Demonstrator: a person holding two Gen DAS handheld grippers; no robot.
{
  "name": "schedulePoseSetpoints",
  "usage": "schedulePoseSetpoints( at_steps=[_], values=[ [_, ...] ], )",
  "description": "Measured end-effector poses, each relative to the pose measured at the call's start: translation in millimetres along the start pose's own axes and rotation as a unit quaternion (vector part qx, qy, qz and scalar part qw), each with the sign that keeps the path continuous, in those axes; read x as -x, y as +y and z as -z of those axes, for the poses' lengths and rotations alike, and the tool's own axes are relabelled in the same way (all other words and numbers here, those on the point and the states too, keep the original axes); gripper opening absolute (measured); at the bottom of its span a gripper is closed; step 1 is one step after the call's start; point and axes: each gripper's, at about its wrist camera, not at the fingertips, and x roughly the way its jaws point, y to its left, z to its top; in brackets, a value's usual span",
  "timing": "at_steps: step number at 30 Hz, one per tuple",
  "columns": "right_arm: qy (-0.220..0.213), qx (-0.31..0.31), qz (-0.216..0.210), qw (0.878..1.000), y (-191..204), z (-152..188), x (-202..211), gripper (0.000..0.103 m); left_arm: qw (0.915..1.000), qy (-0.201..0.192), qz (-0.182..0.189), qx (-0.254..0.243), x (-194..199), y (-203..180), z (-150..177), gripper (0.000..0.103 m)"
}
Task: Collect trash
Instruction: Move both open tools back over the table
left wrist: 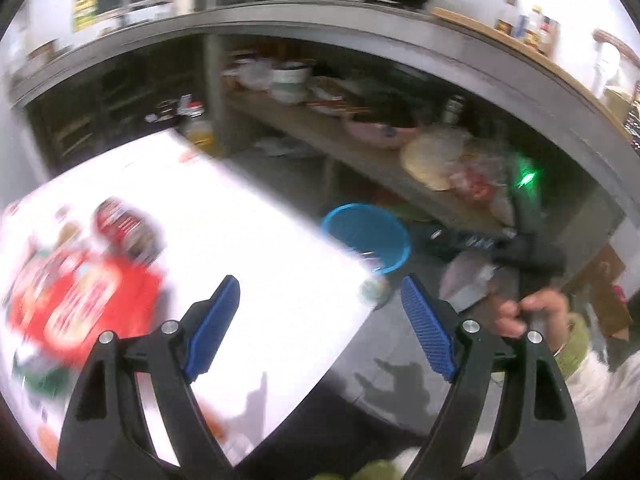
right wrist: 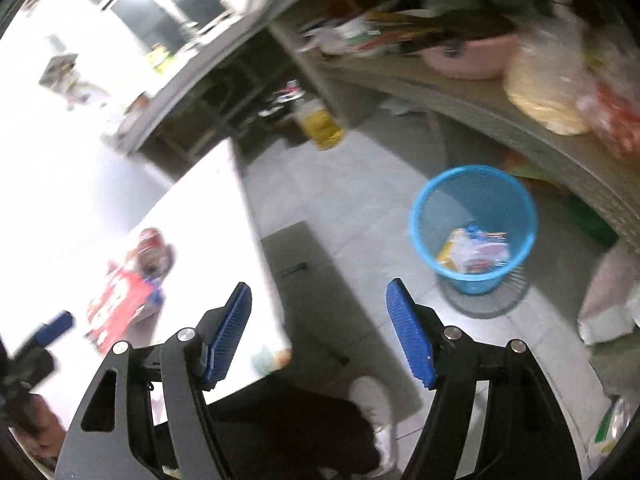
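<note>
A blue mesh waste bin (right wrist: 474,228) stands on the grey tiled floor beside the white table (right wrist: 192,208); several wrappers (right wrist: 474,250) lie in its bottom. The bin (left wrist: 366,236) also shows past the table's edge in the left wrist view. A red packet (left wrist: 80,304) and a red-labelled can (left wrist: 124,228) lie blurred on the table (left wrist: 248,220); both show in the right wrist view as the packet (right wrist: 120,304) and the can (right wrist: 154,250). My left gripper (left wrist: 320,300) is open and empty over the table's corner. My right gripper (right wrist: 318,308) is open and empty, above the floor left of the bin.
A low shelf (right wrist: 460,92) under a steel counter holds a pink bowl (right wrist: 468,58), bags and dishes. A yellow jug (right wrist: 322,124) stands on the floor. A person's hand (left wrist: 532,316) holds the other gripper at right. White shoes (right wrist: 372,396) and dark trousers are below.
</note>
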Motion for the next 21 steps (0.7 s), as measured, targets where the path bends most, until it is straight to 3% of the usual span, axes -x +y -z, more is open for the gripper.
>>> schedulePoseSetpoints(
  at_steps=[7, 11, 13, 16, 21],
  values=[
    [0.052, 0.081, -0.066, 0.993, 79, 25, -7, 0.068, 0.9938, -0.022, -0.069, 0.084, 56, 65, 70, 0.079],
    [0.082, 0.17, -0.108, 0.976, 142, 44, -8, 0.068, 0.9829, -0.027, -0.099, 0.153, 73, 104, 105, 0.078],
    [0.096, 0.226, -0.124, 0.962, 176, 53, -9, 0.068, 0.9766, -0.032, -0.101, 0.187, 75, 121, 118, 0.074],
    [0.124, 0.296, -0.133, 0.938, 215, 64, -13, 0.055, 0.9665, -0.039, -0.077, 0.242, 71, 141, 133, 0.063],
    [0.196, 0.416, -0.106, 0.882, 273, 92, -29, 0.044, 0.9569, -0.049, -0.035, 0.284, 63, 162, 153, 0.051]
  ],
)
